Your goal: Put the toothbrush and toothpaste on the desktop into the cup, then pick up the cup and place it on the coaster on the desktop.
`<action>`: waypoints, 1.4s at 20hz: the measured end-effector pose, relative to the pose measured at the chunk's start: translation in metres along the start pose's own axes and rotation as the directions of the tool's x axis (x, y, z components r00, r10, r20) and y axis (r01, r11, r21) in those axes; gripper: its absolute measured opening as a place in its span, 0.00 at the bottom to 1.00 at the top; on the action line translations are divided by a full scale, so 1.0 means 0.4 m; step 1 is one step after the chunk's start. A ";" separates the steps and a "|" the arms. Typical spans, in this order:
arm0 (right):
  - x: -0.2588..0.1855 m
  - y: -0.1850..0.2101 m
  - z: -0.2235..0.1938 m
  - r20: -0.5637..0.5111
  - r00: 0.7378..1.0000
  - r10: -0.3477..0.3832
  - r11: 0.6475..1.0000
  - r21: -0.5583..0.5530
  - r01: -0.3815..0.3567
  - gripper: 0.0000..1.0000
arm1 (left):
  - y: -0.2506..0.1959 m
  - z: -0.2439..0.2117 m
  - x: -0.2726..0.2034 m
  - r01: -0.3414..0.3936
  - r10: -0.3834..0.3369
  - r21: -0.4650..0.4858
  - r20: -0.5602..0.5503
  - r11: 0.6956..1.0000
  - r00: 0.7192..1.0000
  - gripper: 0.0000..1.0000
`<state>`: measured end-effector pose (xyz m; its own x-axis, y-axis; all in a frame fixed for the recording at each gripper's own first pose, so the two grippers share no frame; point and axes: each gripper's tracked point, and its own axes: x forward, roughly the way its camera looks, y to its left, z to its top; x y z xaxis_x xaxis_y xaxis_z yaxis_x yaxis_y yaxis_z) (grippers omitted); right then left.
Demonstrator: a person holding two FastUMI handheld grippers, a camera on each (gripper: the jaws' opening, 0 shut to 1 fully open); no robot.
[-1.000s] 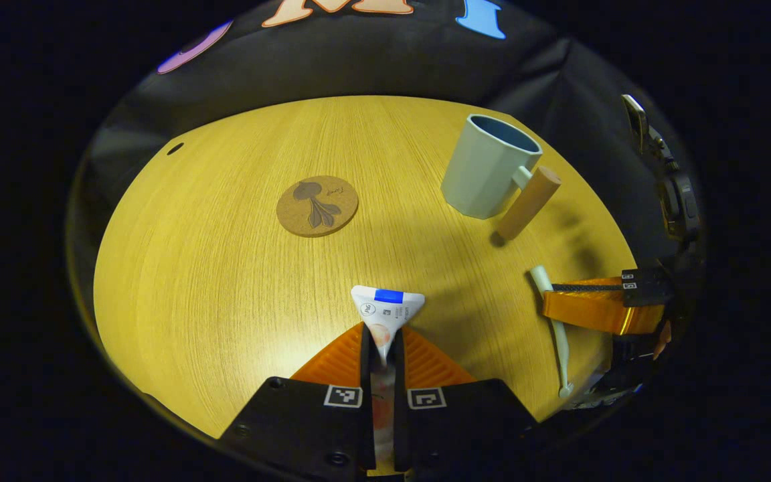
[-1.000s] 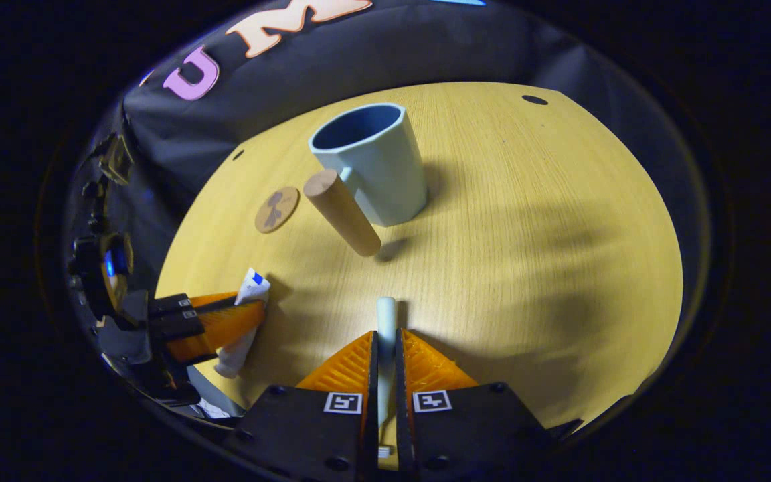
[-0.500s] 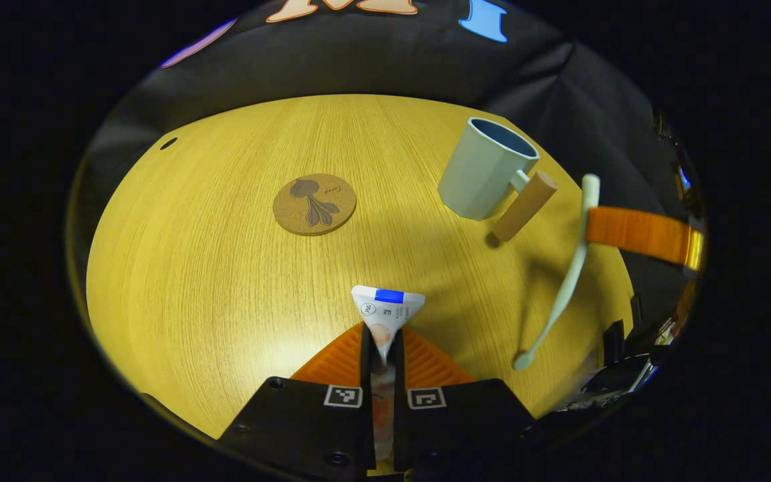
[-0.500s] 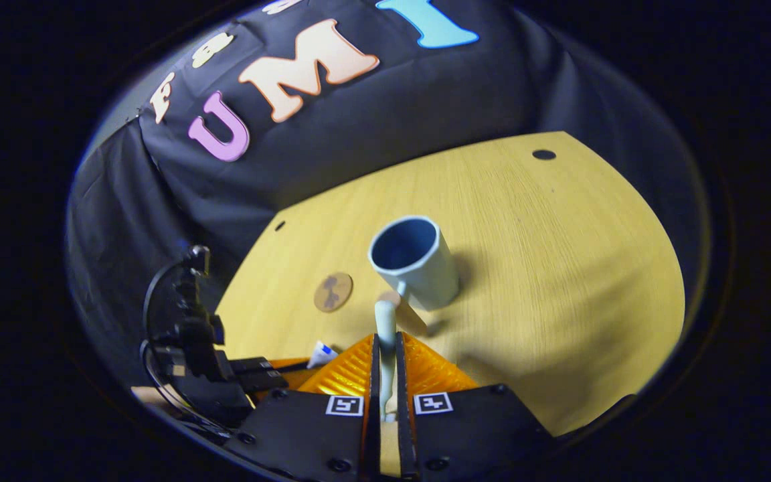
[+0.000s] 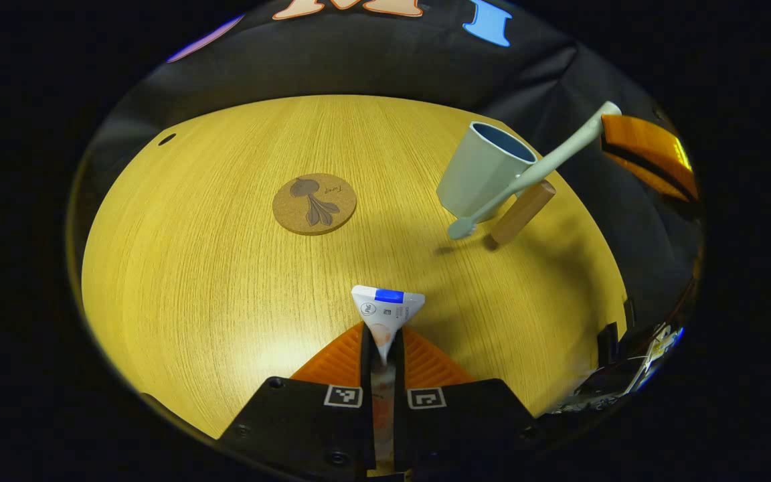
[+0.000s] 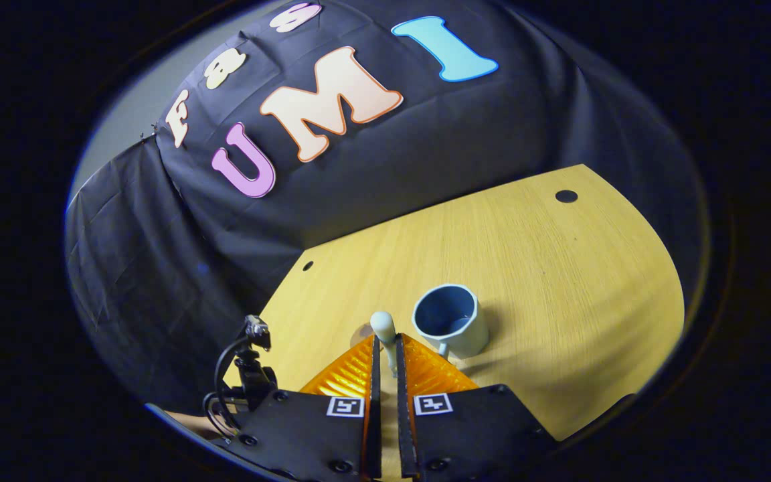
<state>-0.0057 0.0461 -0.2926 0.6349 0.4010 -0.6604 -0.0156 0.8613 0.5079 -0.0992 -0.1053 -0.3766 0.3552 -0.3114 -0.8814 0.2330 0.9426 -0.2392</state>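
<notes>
Right gripper (image 6: pixel 385 351) clamping toothbrush (image 5: pixel 533 175) above cup (image 5: pixel 482 167) | left gripper (image 5: pixel 383 348) pinching toothpaste (image 5: pixel 387 309) | risk: tilted brush catching the rim, tipping cup

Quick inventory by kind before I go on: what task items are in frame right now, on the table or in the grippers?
Pale green plastic toothbrush, held in the right gripper: 1
White toothpaste tube, held in the left gripper: 1
Light blue cup with a wooden handle, standing on the table: 1
Round cork coaster, bare: 1
Total: 4
</notes>
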 end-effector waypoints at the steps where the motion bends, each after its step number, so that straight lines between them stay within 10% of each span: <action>1: -0.003 0.005 0.017 0.011 1.000 0.006 1.000 -0.004 -0.006 0.13 | 0.000 0.000 0.000 0.003 -0.003 -0.003 0.001 1.000 1.000 0.10; 13: -0.007 -0.010 0.230 0.165 0.986 -0.032 0.998 -0.044 0.039 0.13 | 0.000 0.002 -0.002 0.038 -0.038 -0.037 0.010 0.999 0.999 0.10; 28: 0.068 -0.124 0.115 0.026 0.983 -0.180 0.979 -0.093 0.181 0.13 | 0.000 0.005 -0.003 0.058 -0.055 -0.077 0.035 0.995 0.998 0.10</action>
<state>0.0480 0.0002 -0.3103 0.6469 0.2317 -0.7265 0.0278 0.9449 0.3261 -0.0977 -0.1051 -0.3747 0.3735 -0.3670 -0.8519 0.1830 0.9295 -0.3202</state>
